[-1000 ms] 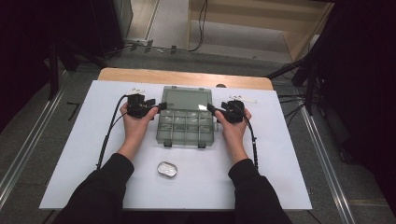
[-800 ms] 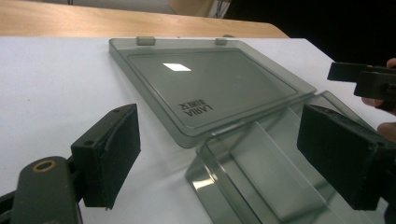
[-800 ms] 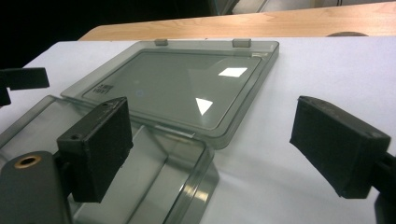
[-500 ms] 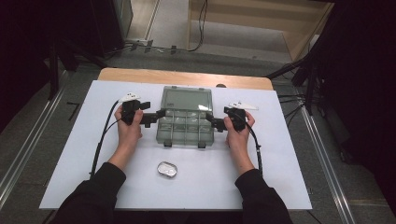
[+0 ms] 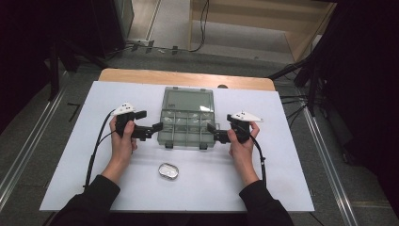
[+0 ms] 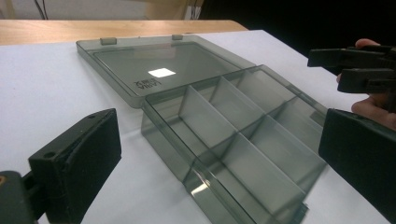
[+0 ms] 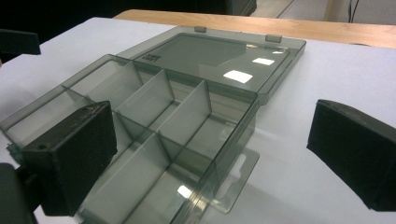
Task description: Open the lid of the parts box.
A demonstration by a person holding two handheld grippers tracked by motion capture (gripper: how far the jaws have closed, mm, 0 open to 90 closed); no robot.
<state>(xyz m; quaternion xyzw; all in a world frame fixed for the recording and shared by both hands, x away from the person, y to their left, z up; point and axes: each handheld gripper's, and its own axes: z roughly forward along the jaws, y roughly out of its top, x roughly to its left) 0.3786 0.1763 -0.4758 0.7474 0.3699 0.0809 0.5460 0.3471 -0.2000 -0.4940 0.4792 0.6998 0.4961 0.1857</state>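
Dark surroundings and a grey floor frame the white worktop (image 5: 84, 155), which occupies the middle of the high view with a wooden edge along its upper side. At centre frame a smoky translucent compartment box (image 5: 184, 128) lies open, its lid (image 5: 187, 100) folded flat toward the upper part of the frame on two hinges.

The left claw (image 5: 156, 127) is seen just left of the box and the right claw (image 5: 211, 129) just right of it, each pointed inward at a side wall. Both sets of jaws have just been opening and now stand wide apart; nothing is gripped, and in each gripper view the box simply lies ahead between the black pads without being touched.

The step in hand is judged to be a release and withdrawal after the box has been set down or opened. It is done well if both claws are drawn outward level and evenly, so that the light plastic walls are not snagged and the box is not dragged or the lid tipped.

Every compartment in the tray is seen to be empty: three along the lid side and further cells toward the lower edge, divided by thin upright partitions. A small oval metal tin (image 5: 168, 171) rests below the box in the lower centre of the high view, well apart from it; its contents cannot be told.
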